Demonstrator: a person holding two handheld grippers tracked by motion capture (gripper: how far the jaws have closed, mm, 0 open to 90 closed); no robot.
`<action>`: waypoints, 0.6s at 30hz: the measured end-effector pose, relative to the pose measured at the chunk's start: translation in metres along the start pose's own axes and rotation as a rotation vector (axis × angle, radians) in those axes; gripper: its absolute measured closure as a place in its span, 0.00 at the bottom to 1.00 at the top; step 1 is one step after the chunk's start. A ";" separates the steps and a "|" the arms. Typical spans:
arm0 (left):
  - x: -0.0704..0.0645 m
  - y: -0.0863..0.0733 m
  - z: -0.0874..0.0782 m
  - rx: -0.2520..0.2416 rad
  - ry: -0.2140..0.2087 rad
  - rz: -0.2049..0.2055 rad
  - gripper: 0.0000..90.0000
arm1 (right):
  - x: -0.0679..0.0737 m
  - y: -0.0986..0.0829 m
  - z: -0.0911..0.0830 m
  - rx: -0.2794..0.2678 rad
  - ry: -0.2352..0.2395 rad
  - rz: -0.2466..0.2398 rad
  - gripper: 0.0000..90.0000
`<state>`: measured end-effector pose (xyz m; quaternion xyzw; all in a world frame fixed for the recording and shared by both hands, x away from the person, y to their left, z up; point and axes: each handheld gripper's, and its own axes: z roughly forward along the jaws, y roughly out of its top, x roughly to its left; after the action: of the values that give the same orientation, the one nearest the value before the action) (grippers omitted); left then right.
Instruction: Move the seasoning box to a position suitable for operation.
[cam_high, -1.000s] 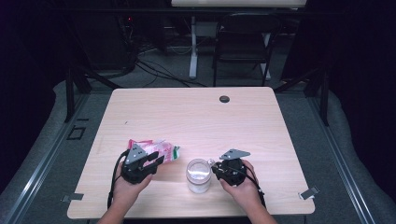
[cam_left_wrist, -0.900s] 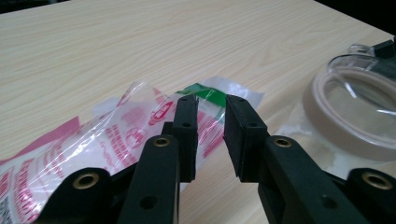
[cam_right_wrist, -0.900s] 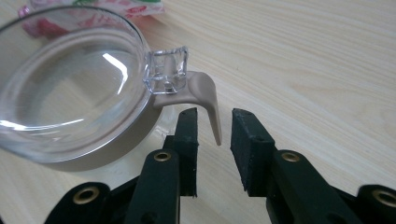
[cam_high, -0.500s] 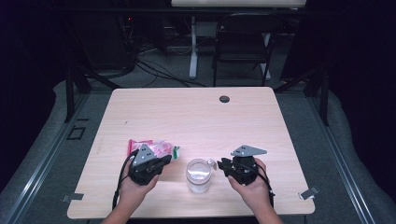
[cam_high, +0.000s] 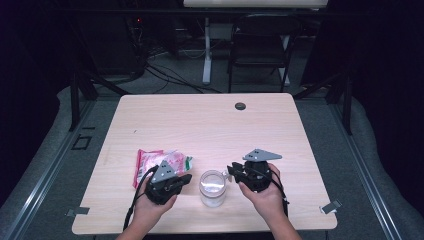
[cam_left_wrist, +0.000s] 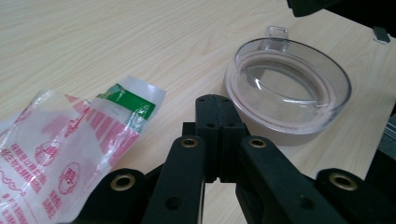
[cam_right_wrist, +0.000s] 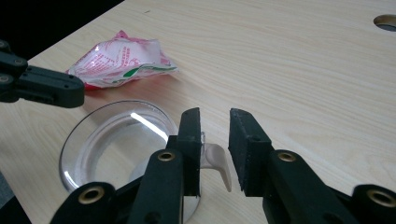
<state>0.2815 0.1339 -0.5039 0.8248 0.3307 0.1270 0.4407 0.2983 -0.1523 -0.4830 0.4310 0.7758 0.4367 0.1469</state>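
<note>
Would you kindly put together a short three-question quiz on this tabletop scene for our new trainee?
1. True or false: the left hand-held gripper has its jaws pressed together.
2. What lies beside the clear glass mug, on the side of the left hand-held gripper: (a) a red-and-white printed plastic bag, (b) a spoon, (c) a sponge?
3. Which part of the mug stands between the jaws of the right hand-held gripper?

Key
1. True.
2. (a), the printed plastic bag.
3. Its handle; the jaws stand apart around it and are not yet closed on it.
</note>
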 end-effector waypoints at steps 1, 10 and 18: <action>0.000 0.000 0.000 0.000 0.000 0.000 1.00 | 0.000 0.000 0.000 -0.003 -0.002 0.001 0.82; -0.010 -0.004 0.005 0.031 -0.022 0.033 1.00 | -0.001 0.000 0.013 0.018 0.007 -0.006 0.82; -0.018 -0.008 0.012 0.079 -0.049 0.061 1.00 | -0.001 -0.001 0.018 0.016 0.026 0.004 0.88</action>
<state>0.2704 0.1171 -0.5162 0.8541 0.2991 0.1071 0.4119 0.3093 -0.1438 -0.4938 0.4280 0.7803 0.4362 0.1326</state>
